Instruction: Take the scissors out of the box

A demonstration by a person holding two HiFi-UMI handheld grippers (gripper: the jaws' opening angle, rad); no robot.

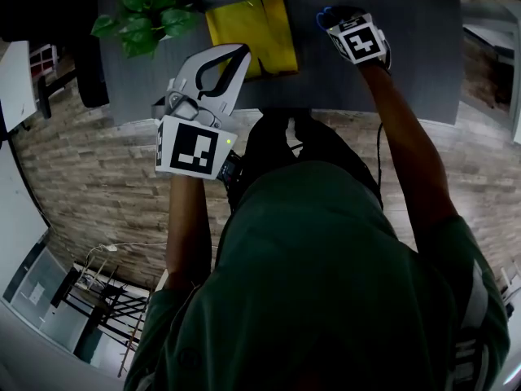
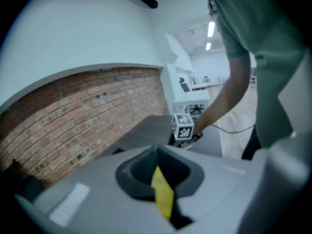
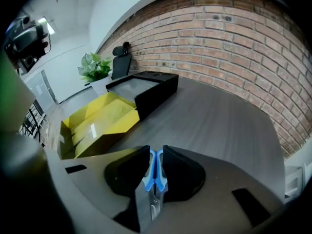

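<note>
A dark grey table [image 1: 407, 47] is seen from above, with a brick-patterned floor [image 1: 98, 177] below its near edge; a brick wall [image 3: 234, 38] is shown behind the table in the right gripper view. At the far left of the table a green plant [image 1: 142, 19] is placed. Just to its right the left gripper [image 1: 242, 54] is held raised above the table's near edge, its tips reaching the near left corner of an open yellow box [image 1: 252, 27]. In the left gripper view its jaws are seen pressed together on a thin yellow strip [image 2: 163, 196], which appears to be an edge of that box, though this cannot be told for certain. The box lies open on the table near the middle, and a black box [image 3: 156, 89] is set just behind it, against its far side.

Further right, well apart from the yellow box, the right gripper [image 1: 338, 15] is held out over the bare table top. Its jaws are clamped on the scissors [image 3: 155, 172]: the two blue handles are squeezed side by side between the pads and point away from the camera, with the metal blades running back toward it. The scissors are thus held outside the box, over the table to its right.
</note>
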